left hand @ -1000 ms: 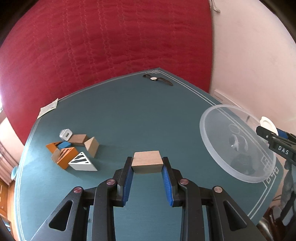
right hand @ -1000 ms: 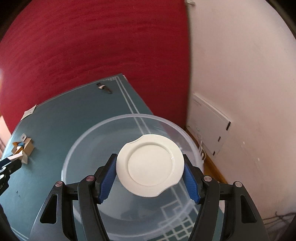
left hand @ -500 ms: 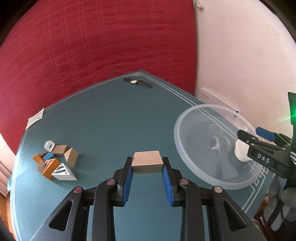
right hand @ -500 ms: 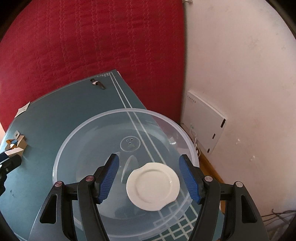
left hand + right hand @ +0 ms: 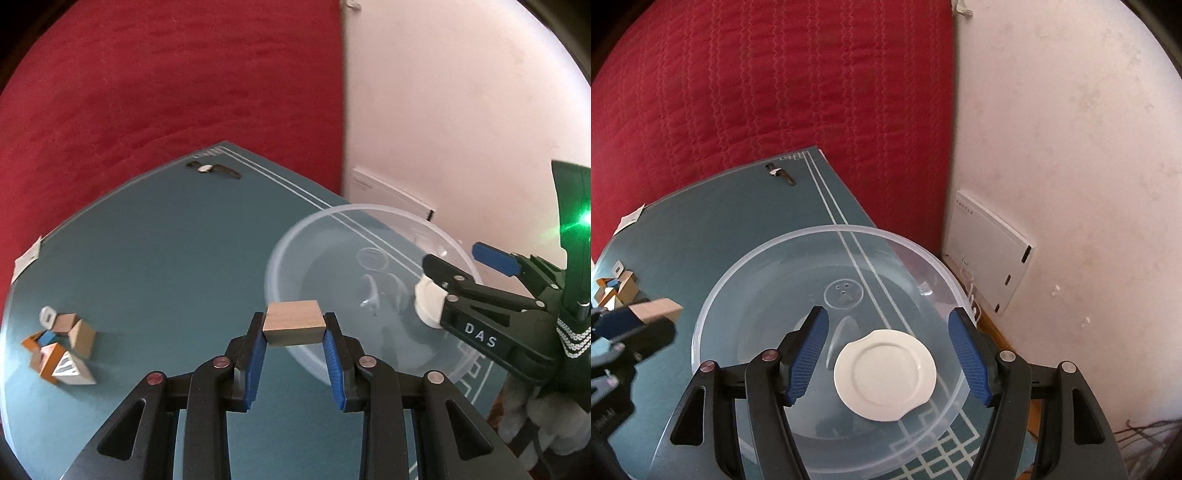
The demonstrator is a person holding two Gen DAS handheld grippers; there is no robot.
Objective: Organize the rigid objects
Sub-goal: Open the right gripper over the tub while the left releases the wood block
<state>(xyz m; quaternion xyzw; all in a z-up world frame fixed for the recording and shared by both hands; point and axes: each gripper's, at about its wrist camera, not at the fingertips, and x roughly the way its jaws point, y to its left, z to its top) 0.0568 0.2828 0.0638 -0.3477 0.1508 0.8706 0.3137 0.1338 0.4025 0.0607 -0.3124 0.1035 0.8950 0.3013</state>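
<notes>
Fingers of the left gripper (image 5: 294,330) pinch a wooden block (image 5: 294,323); the right gripper (image 5: 890,352) (spread, empty) hangs over a white saucer (image 5: 885,379) in the clear bowl (image 5: 746,266).

Open teal tabletop (image 5: 155,258) lies between the cluster of small wooden and painted blocks (image 5: 61,347) at its left edge and the wide clear plastic bowl (image 5: 738,273) at its right. A dark wristwatch (image 5: 212,169) occupies the far corner. Over the bowl, the right claw (image 5: 886,354) partly blocks the near side; a small white ceramic saucer (image 5: 884,374) covers part of the floor, leaving the far half free.
</notes>
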